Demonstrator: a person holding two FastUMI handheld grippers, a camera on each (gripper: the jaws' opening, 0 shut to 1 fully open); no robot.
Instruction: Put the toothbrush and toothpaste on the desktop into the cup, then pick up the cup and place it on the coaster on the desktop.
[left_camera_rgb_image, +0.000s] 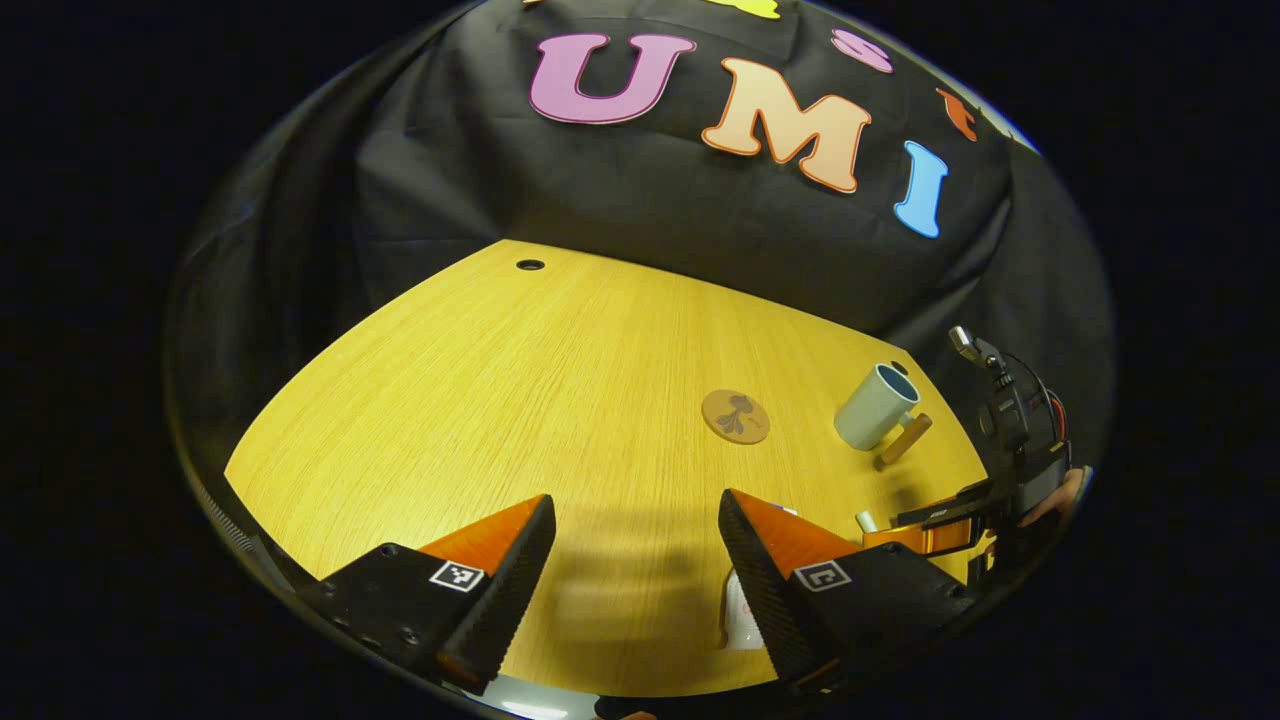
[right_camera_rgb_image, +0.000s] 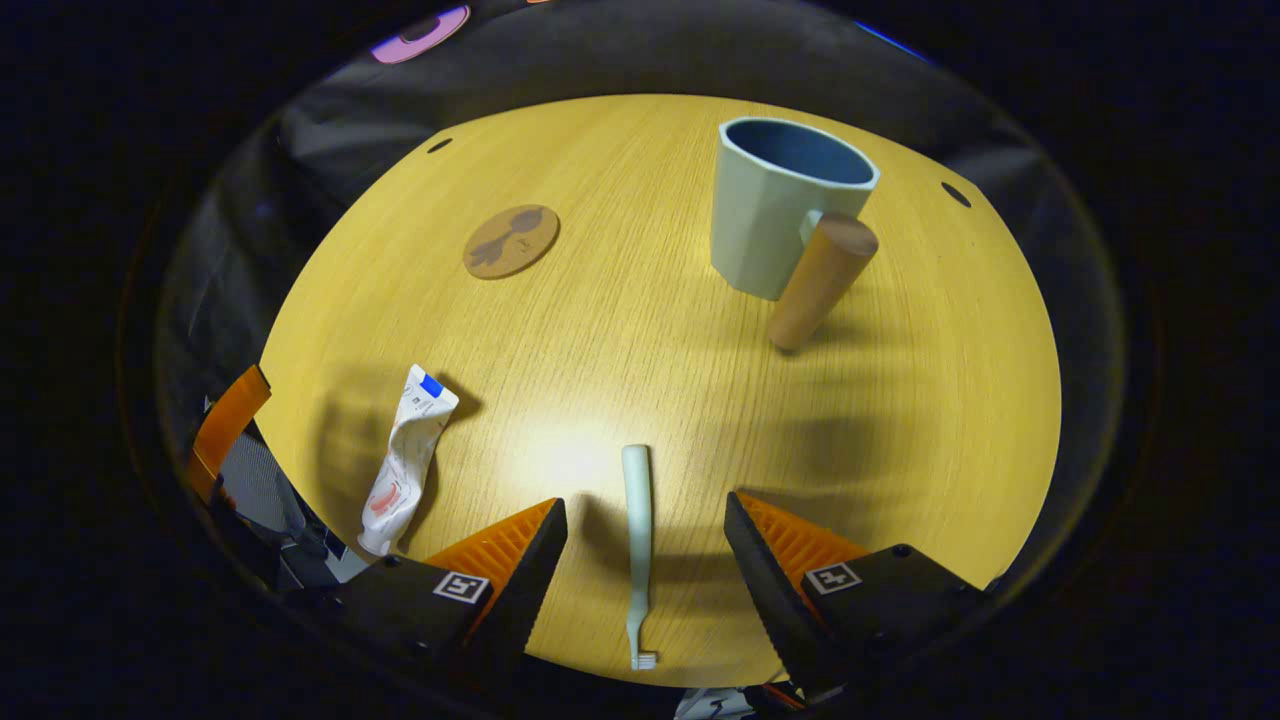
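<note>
Both grippers' fingers spread; 1 toothbrush (right_camera_rgb_image: 636, 545), 1 toothpaste (right_camera_rgb_image: 407, 458), 1 cup (right_camera_rgb_image: 775, 210), 1 coaster (right_camera_rgb_image: 511, 241).

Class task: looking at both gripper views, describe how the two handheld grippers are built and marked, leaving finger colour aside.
Each gripper, left and right, has two wedge-shaped fingers with ribbed inner faces, each on a black block carrying a small square black-and-white tag. In the left gripper view, the right gripper's body shows black with red wires.

— What lay ahead of the left gripper (left_camera_rgb_image: 636, 545)?
— Its jaws stood apart over the wooden desktop (left_camera_rgb_image: 480, 400); the coaster (left_camera_rgb_image: 735, 416) lay beyond, the cup (left_camera_rgb_image: 876, 406) near it; the right gripper (left_camera_rgb_image: 935, 530) hovered far right.
</note>
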